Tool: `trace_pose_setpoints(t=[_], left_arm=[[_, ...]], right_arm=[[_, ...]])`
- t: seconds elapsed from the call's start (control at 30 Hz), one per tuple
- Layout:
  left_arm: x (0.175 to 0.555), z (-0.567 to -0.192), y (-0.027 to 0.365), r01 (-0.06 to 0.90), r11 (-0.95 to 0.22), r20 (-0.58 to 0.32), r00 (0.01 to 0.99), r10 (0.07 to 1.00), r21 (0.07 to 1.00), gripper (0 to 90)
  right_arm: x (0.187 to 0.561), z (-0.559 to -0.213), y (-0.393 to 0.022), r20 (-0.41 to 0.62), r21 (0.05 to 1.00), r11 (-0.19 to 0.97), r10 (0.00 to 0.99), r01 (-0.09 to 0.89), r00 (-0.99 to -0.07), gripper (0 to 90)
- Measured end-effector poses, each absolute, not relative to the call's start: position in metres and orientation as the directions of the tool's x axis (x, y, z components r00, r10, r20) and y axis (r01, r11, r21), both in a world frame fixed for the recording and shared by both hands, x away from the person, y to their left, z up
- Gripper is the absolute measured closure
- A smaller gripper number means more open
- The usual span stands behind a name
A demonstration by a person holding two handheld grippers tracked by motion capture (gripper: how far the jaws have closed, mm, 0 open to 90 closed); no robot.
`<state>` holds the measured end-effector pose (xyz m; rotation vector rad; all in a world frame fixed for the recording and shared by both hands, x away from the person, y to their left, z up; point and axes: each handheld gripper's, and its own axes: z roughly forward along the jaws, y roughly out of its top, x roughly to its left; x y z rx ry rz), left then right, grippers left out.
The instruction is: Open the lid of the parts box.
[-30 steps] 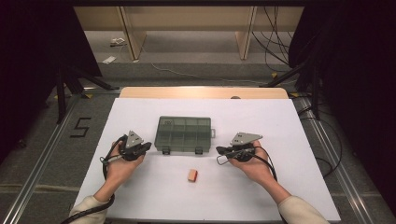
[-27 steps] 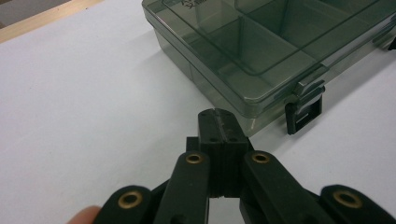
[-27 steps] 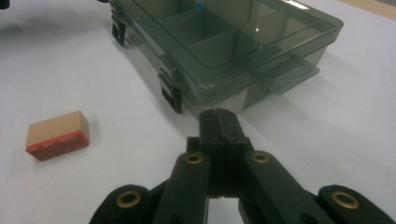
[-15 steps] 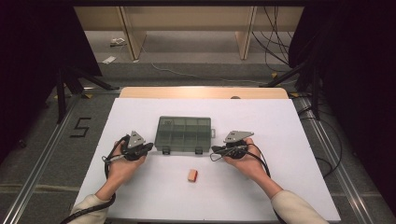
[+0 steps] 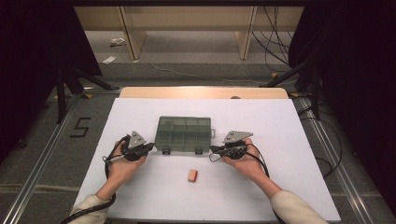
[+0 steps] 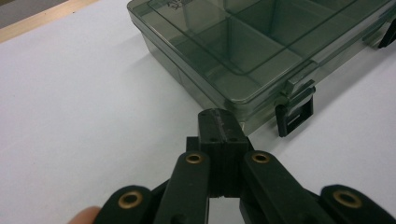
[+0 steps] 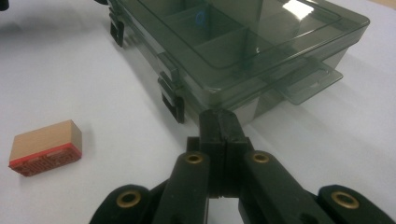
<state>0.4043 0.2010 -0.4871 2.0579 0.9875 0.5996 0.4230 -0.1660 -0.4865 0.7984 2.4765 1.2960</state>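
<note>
A smoky clear compartment box (image 5: 184,134) lies shut on the white table, its two black latches facing the person. My left gripper (image 5: 150,147) is shut and empty, its tips almost at the box's near left corner (image 6: 243,105), beside the left latch (image 6: 295,114). My right gripper (image 5: 213,149) is also shut and empty, tips close to the box's near right corner (image 7: 233,109), beside the right latch (image 7: 172,100). A small wooden stamp block with a red face (image 5: 192,175) lies in front of the box, between the two hands; in the right gripper view the stamp block (image 7: 45,147) lies at left.
The white table cover (image 5: 289,140) spreads wide on both sides of the box. A wooden strip (image 5: 201,92) runs along the far edge. Cables and stand legs (image 5: 289,70) lie on the floor beyond.
The right hand has slid left toward the box's near right corner. The left hand has stayed put.
</note>
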Motion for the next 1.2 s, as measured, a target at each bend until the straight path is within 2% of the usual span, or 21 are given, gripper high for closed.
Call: trace_pose_setpoints(t=[0.43, 0.77, 1.2], left_arm=[[0.403, -0.483, 0.201, 0.435, -0.4, 0.083, 0.586, 0.806, 0.806, 90.0], [0.402, -0.476, 0.198, 0.406, -0.356, 0.058, 0.587, 0.807, 0.842, 89.9], [0.404, -0.469, 0.196, 0.365, -0.335, 0.072, 0.576, 0.814, 0.869, 90.0]], right_arm=[[0.422, -0.48, -0.166, 0.042, 0.841, 0.427, 0.563, 0.333, -0.826, 90.0], [0.422, -0.472, -0.165, 0.044, 0.861, 0.395, 0.57, 0.32, -0.821, 90.0], [0.424, -0.465, -0.164, 0.031, 0.876, 0.377, 0.581, 0.303, -0.813, 90.0]])
